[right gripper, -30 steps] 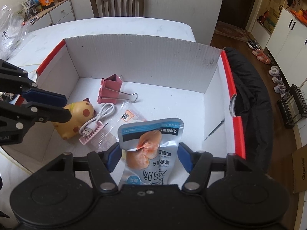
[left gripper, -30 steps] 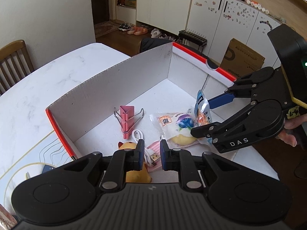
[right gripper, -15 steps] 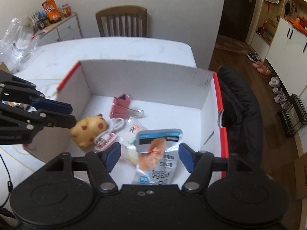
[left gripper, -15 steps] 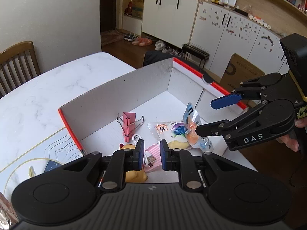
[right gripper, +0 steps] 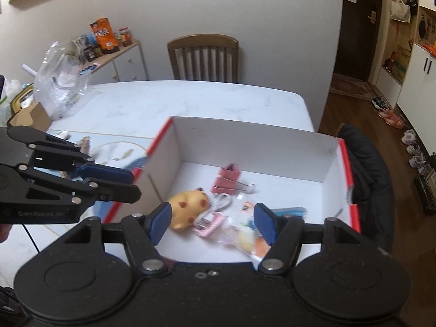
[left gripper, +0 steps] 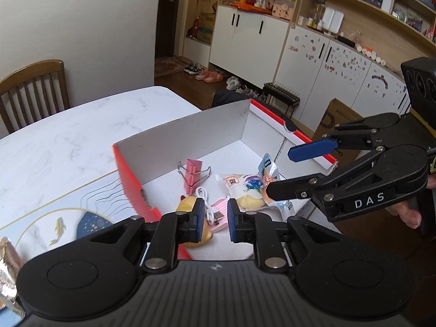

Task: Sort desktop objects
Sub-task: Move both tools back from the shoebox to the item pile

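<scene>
A white cardboard box with red rims (left gripper: 190, 133) (right gripper: 245, 139) stands on the marble table. Inside lie a pink binder clip (left gripper: 192, 171) (right gripper: 229, 177), a yellow spotted toy (right gripper: 190, 207) (left gripper: 185, 207), a white USB cable on a pink card (left gripper: 215, 214) (right gripper: 212, 219), a clear snack packet (left gripper: 242, 188) and a blue snack pouch (left gripper: 268, 169) (right gripper: 288, 212). My left gripper (left gripper: 215, 219) hovers above the box's near side, jaws narrowly apart and empty. My right gripper (right gripper: 211, 219) is open and empty above the box; it also shows in the left wrist view (left gripper: 280, 171).
A wooden chair (right gripper: 203, 57) stands at the table's far side. A plastic bag (right gripper: 60, 81) and a small carton (right gripper: 30, 117) sit at the table's left. A blue fish-pattern mat (left gripper: 90, 223) and a foil packet (left gripper: 6, 269) lie beside the box. A black jacket (right gripper: 370, 179) hangs by the box.
The blue snack pouch has dropped from my right gripper into the box. Both grippers have risen and drawn back from the box.
</scene>
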Available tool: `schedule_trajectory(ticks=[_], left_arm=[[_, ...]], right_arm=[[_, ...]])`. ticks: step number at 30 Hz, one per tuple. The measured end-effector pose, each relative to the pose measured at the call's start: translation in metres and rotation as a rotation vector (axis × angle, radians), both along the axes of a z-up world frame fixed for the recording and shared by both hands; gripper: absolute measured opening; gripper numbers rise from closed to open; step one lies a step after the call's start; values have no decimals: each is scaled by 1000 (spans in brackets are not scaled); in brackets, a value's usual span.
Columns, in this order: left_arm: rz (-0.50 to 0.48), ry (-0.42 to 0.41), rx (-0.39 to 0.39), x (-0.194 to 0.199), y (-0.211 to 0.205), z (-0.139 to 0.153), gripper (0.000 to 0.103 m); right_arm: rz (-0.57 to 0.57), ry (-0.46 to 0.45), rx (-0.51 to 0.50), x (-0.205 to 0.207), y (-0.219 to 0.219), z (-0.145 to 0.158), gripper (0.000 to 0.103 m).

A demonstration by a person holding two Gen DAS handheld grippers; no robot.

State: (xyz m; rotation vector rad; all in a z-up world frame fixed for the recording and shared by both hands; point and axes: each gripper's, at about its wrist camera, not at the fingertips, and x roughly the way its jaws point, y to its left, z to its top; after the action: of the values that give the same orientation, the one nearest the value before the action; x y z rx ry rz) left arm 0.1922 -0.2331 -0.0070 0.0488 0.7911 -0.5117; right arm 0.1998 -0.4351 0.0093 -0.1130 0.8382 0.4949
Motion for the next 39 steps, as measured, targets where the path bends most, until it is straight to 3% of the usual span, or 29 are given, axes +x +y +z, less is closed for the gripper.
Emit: schedule_trajectory(ticks=[20,28,34,37,39], left_arm=[[40,-17,-24,-40,132,-1,16],[34,-23,-18,-54,190,-9,16],[63,-7,7,-60,235,-26,16],[74,4,6,-61,253,-33,33],[79,2,5,-62,263,-36,69]], right_arm=[[23,15,46,-45,122,-2,67],[12,30,82,-61,174,-19,67],[35,16,40,-73,219,-34,67],[34,25,40,-75,234,-38,68],[31,30,34,-76,242,-42,68]])
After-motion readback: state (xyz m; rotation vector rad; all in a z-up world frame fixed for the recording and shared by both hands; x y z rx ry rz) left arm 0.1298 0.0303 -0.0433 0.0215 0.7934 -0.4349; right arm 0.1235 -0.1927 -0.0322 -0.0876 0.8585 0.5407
